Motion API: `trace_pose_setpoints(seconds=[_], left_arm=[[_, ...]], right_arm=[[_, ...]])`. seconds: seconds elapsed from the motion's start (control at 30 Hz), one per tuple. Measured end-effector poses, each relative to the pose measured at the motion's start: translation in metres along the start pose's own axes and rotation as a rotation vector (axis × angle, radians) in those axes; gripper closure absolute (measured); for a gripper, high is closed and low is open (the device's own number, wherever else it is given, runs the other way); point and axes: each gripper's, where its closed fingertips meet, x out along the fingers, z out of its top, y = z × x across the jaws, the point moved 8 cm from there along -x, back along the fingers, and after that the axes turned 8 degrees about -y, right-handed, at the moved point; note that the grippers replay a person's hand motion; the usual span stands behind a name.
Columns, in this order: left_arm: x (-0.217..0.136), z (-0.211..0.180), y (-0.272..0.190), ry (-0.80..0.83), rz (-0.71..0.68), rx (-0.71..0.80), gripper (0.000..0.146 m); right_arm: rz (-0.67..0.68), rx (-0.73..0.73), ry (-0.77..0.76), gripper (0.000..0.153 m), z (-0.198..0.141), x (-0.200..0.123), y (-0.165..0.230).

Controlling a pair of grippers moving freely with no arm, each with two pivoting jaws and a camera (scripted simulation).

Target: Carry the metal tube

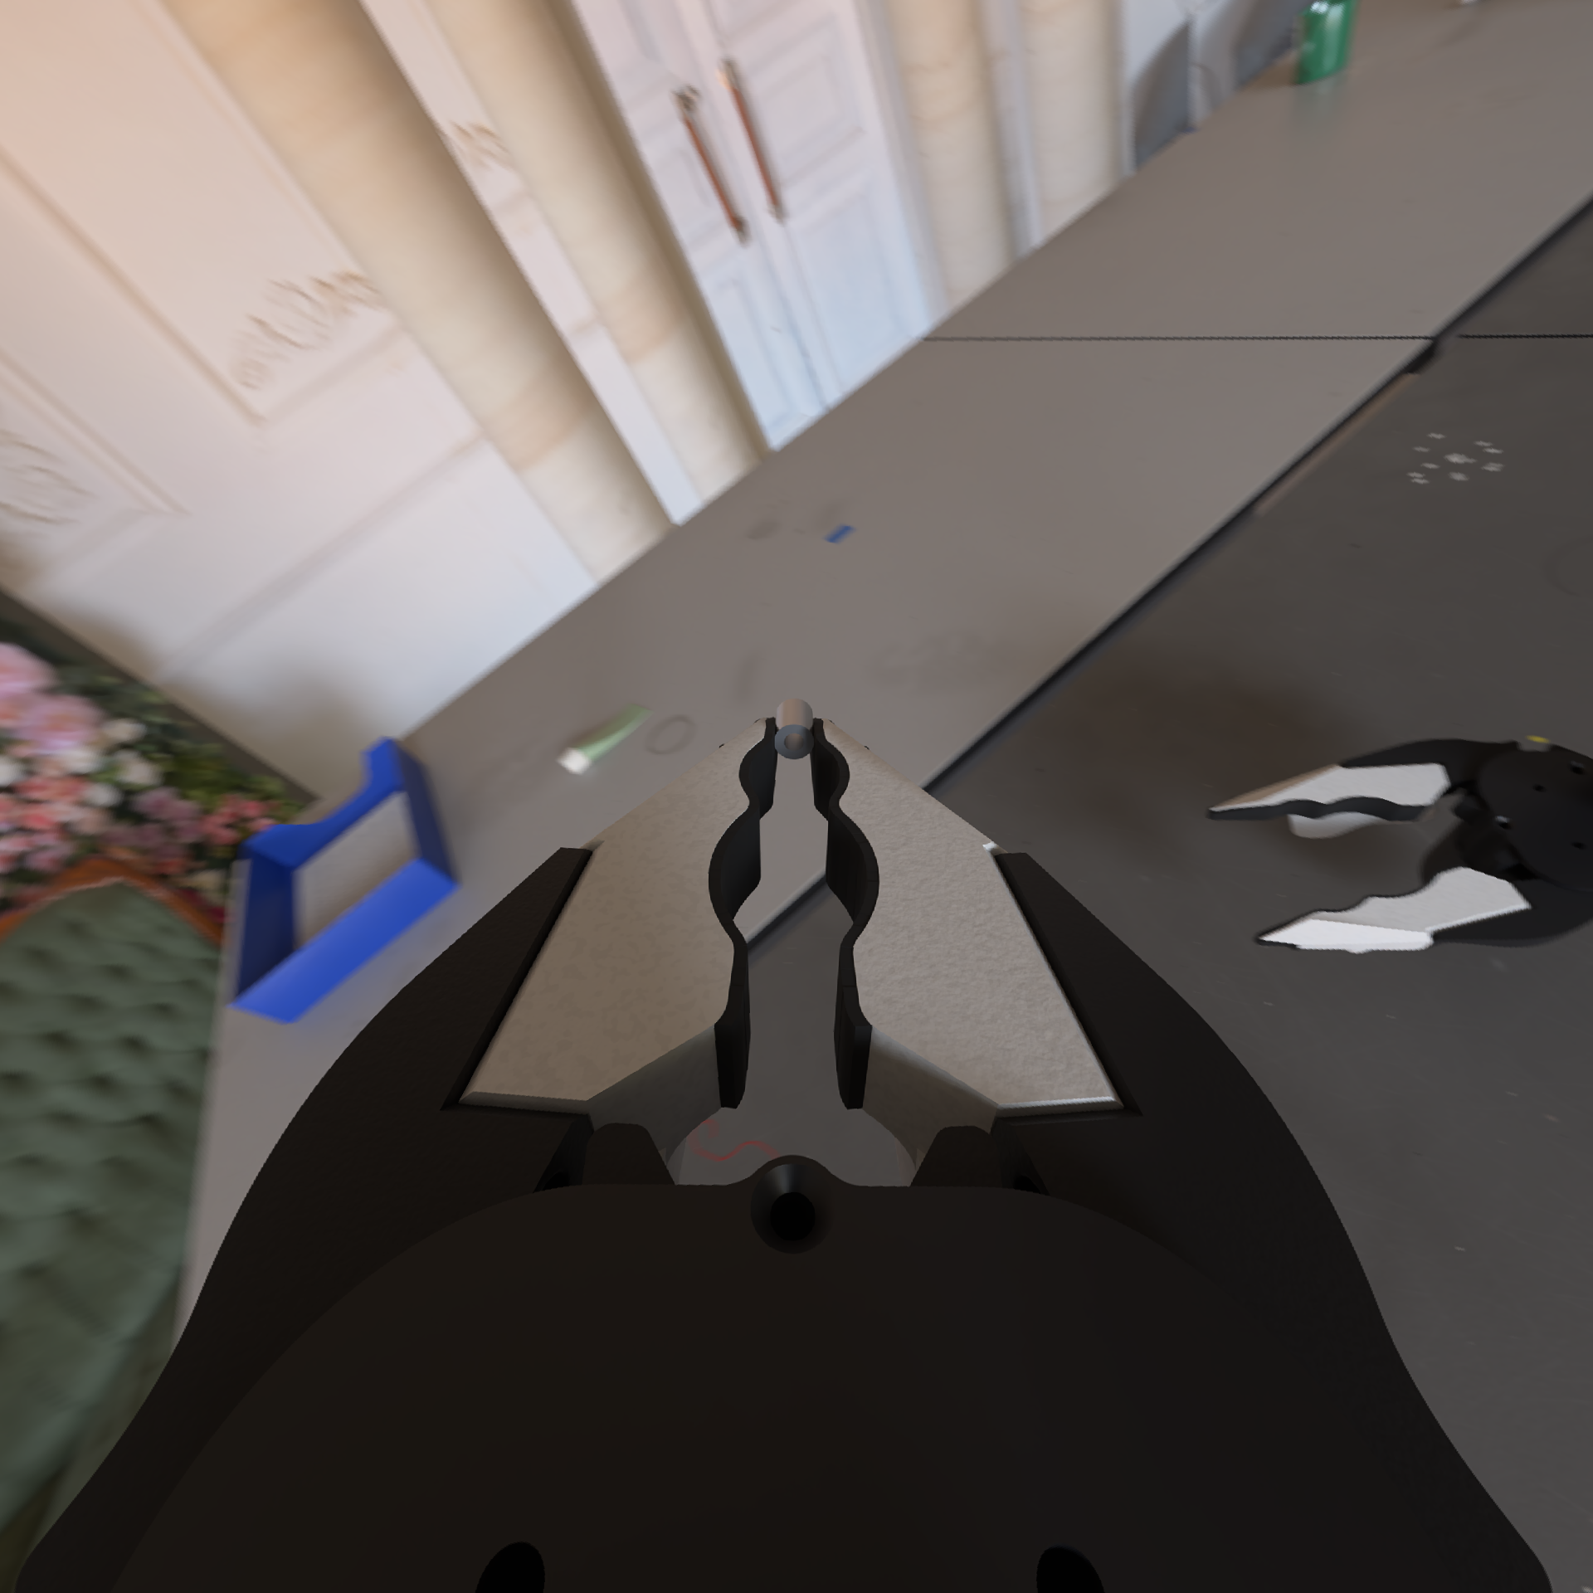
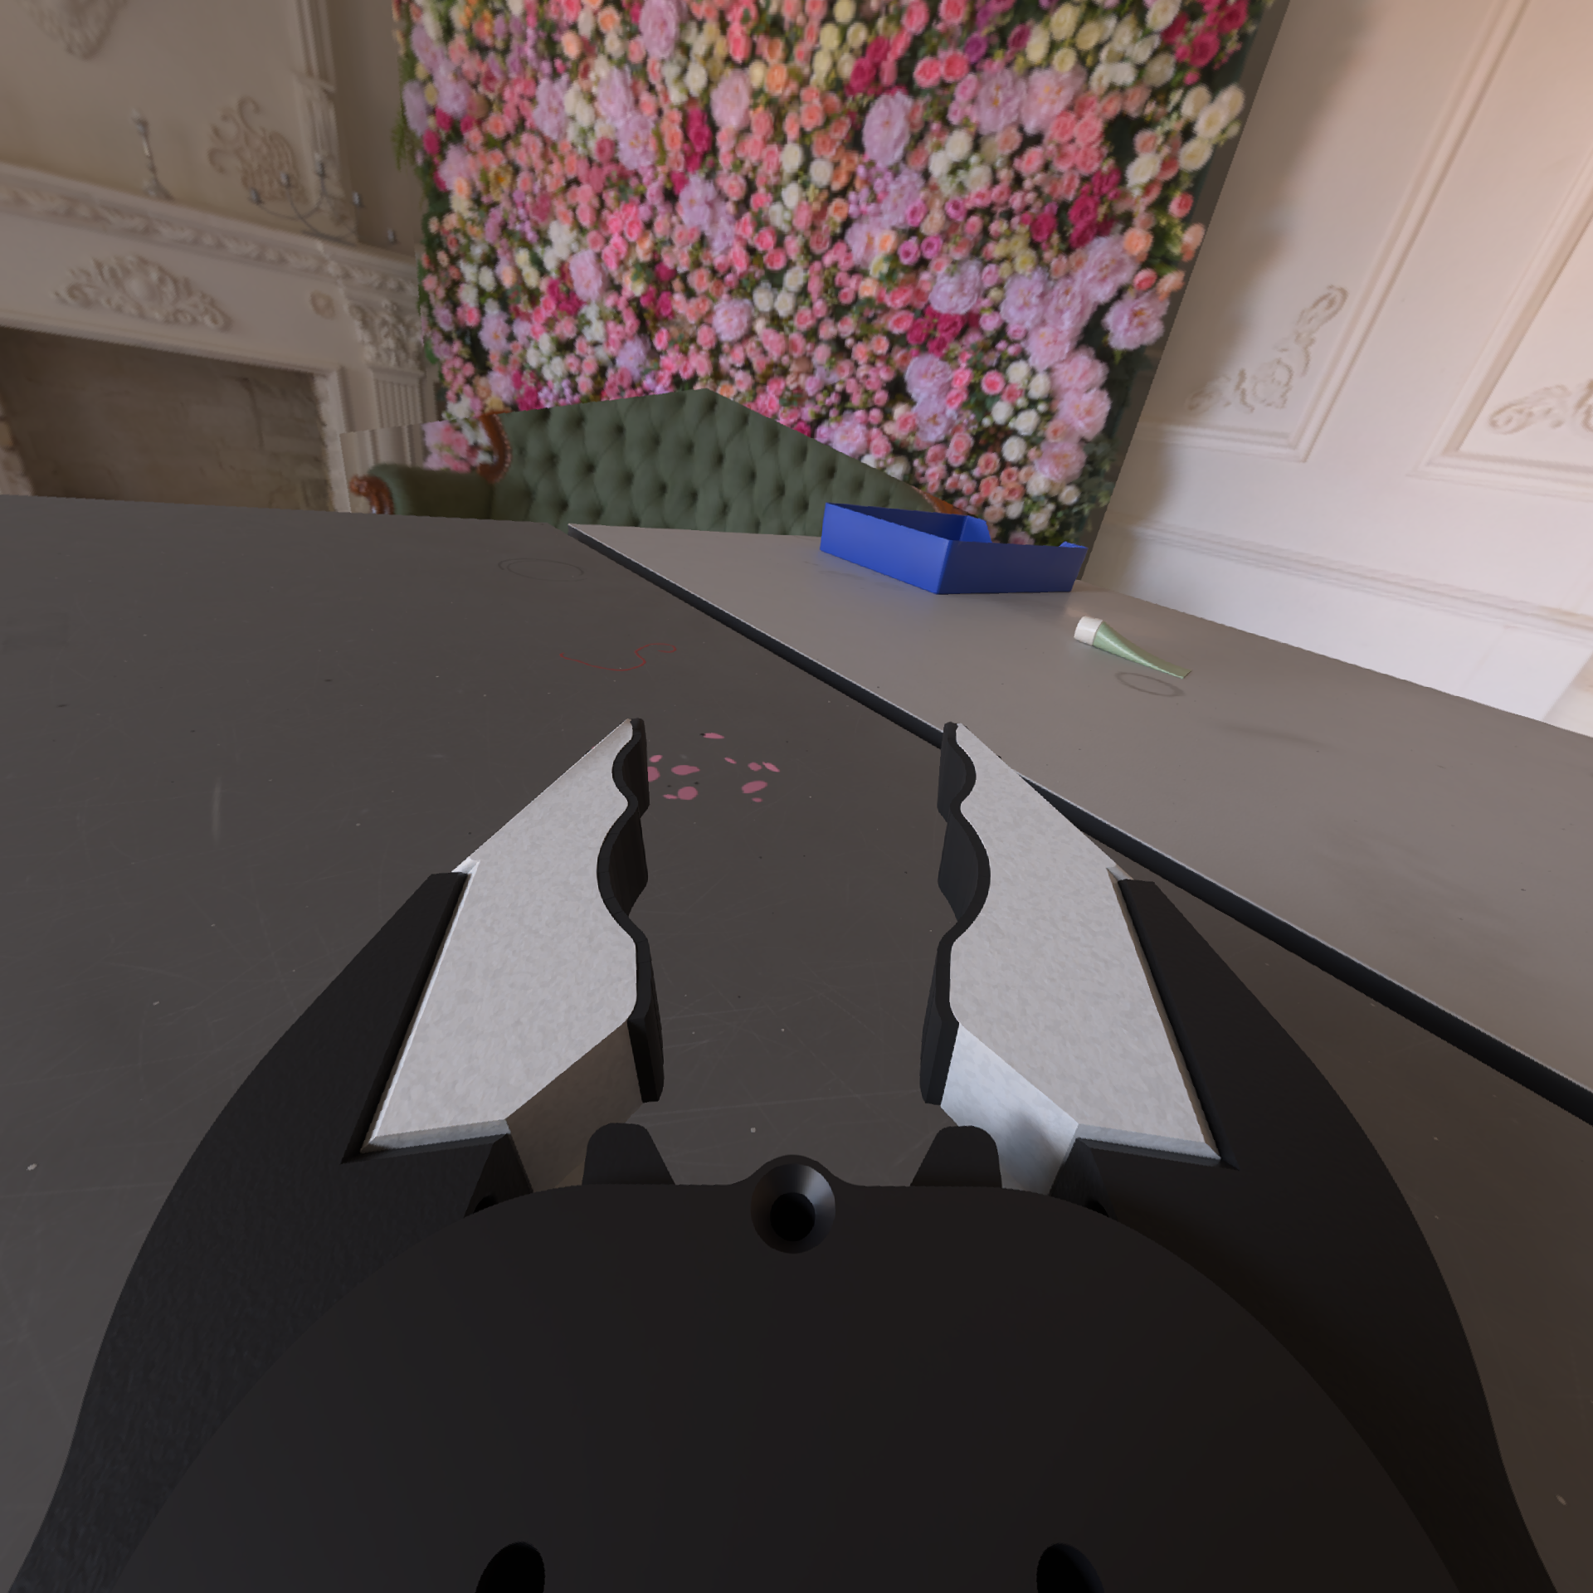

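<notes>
A small grey metal tube [image 1: 794, 733] is pinched between the tips of my left gripper [image 1: 794, 748], seen end-on with its bore facing the camera, held above the grey tables. My right gripper [image 2: 791, 741] is open and empty, low over the dark table [image 2: 259, 776]. It also shows in the left wrist view [image 1: 1241, 871] at the right, open, resting near the dark table surface. The tube does not show in the right wrist view.
A blue open tray [image 1: 345, 879] [image 2: 948, 552] sits on the lighter table [image 1: 1077, 431] [image 2: 1250, 776] near its edge. A green squeeze tube with a white cap [image 1: 603, 737] [image 2: 1129, 645] lies beside it. A green container [image 1: 1323, 39] stands far off. Pink spots [image 2: 715, 776] mark the dark table.
</notes>
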Motion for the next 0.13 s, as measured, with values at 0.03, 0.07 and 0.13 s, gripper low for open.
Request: trace_pose_setpoints(seconds=[0.03,0.07,0.13], left_arm=[[0.014,-0.011,-0.008,0.012,-0.040,-0.022,0.139],[0.027,-0.023,-0.016,0.031,-0.080,-0.047,0.139],[0.050,-0.046,-0.030,0.072,-0.159,-0.120,0.139]], right_arm=[[-0.003,0.000,-0.004,0.084,0.001,0.000,0.000],[-0.006,-0.001,-0.007,0.084,0.001,-0.001,-0.001],[-0.012,0.000,-0.013,0.084,0.002,-0.002,-0.001]])
